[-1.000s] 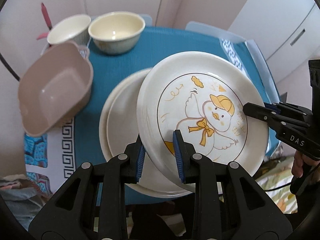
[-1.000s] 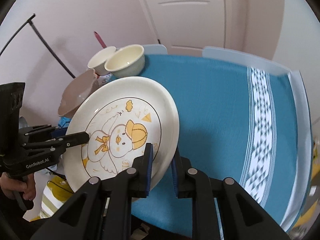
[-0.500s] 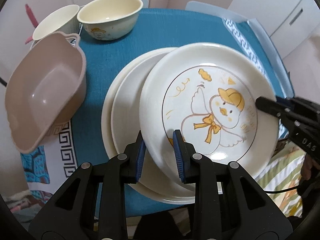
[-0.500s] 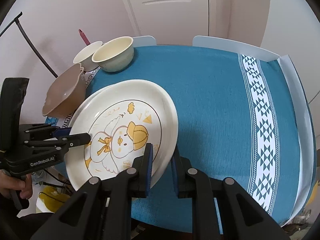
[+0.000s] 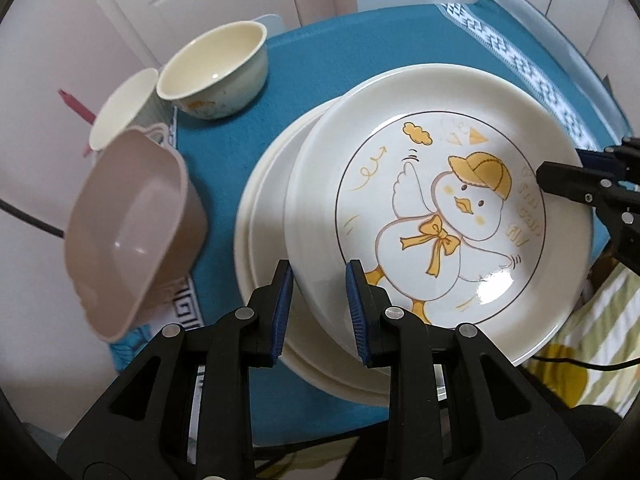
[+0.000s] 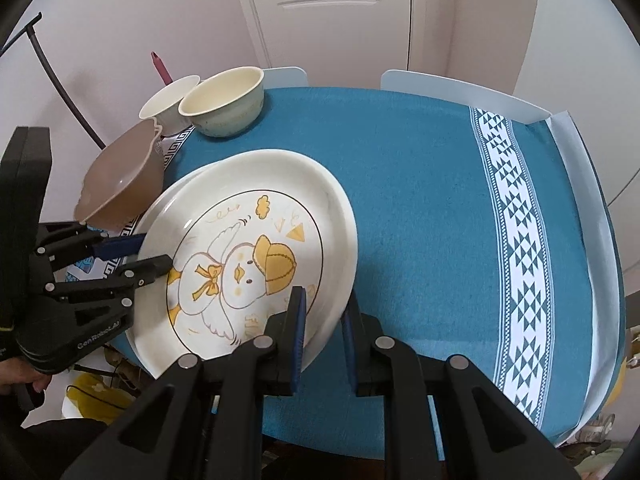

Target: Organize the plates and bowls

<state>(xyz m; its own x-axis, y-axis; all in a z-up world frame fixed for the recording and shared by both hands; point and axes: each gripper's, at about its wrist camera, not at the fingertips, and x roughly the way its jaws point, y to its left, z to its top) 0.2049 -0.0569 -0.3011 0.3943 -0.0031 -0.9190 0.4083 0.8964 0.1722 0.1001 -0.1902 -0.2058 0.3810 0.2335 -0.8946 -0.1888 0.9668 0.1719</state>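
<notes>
At the counter's (image 6: 420,208) left edge a tan square bowl (image 5: 132,224) sits tilted, two cream bowls (image 5: 216,72) beyond. Near the front edge, the left gripper (image 5: 320,304) and right gripper (image 6: 324,320) each clamp the duck plate's (image 5: 440,216) rim over the plain plates (image 5: 264,216).

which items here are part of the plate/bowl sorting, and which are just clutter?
Task items:
- duck plate, clamped by left gripper and right gripper
- plate stack under it
- cream bowl
- white cup-shaped bowl
- brown square bowl

Just lying about:
- blue tablecloth
- pink stick
- black cable
</notes>
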